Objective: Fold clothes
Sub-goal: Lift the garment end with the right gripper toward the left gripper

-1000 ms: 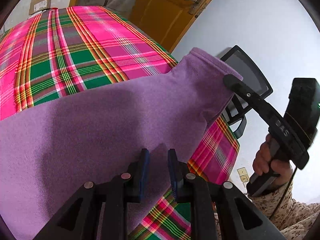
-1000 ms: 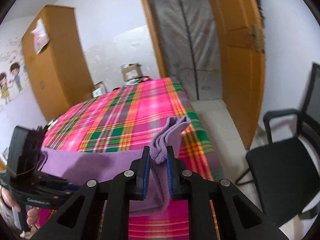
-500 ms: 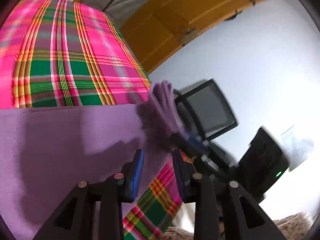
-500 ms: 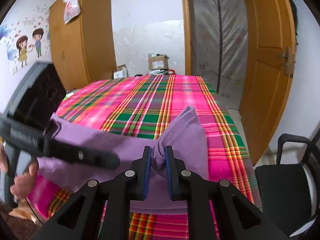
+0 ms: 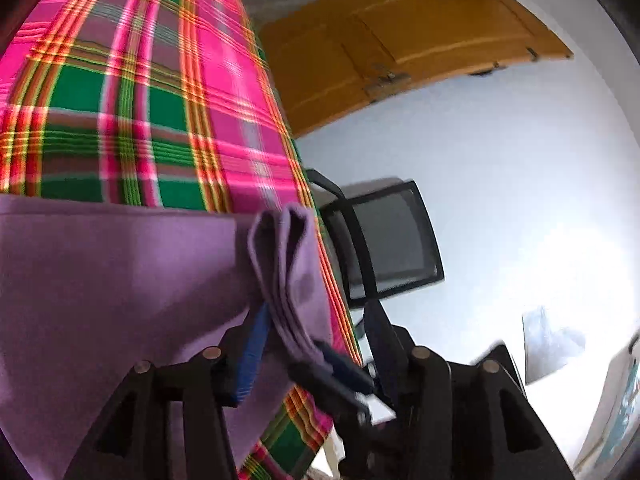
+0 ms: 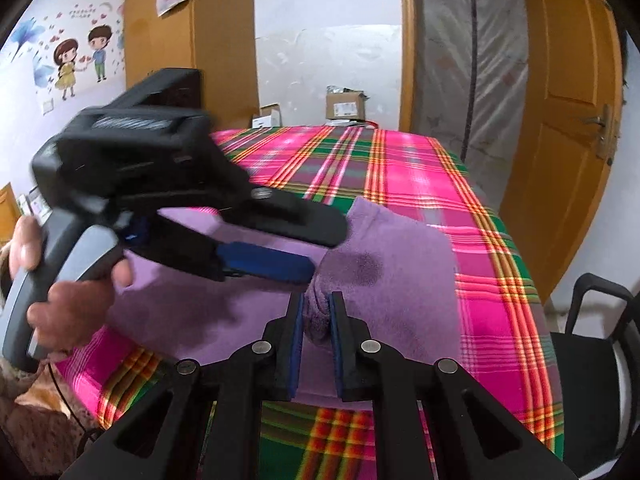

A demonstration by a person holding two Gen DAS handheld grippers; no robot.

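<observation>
Folding: purple cloth (image 6: 400, 280) lying on plaid table (image 6: 500, 300), corner bunched
right gripper (image 6: 316, 312): clamped on bunched corner
left gripper (image 6: 320, 248): spread apart around that corner

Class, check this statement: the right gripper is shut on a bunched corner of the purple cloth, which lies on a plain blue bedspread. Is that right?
Not quite. The right gripper is indeed shut on a bunched corner of the purple cloth, but the bedspread is not plain blue: it is pink and green plaid, as the right wrist view shows.
</observation>
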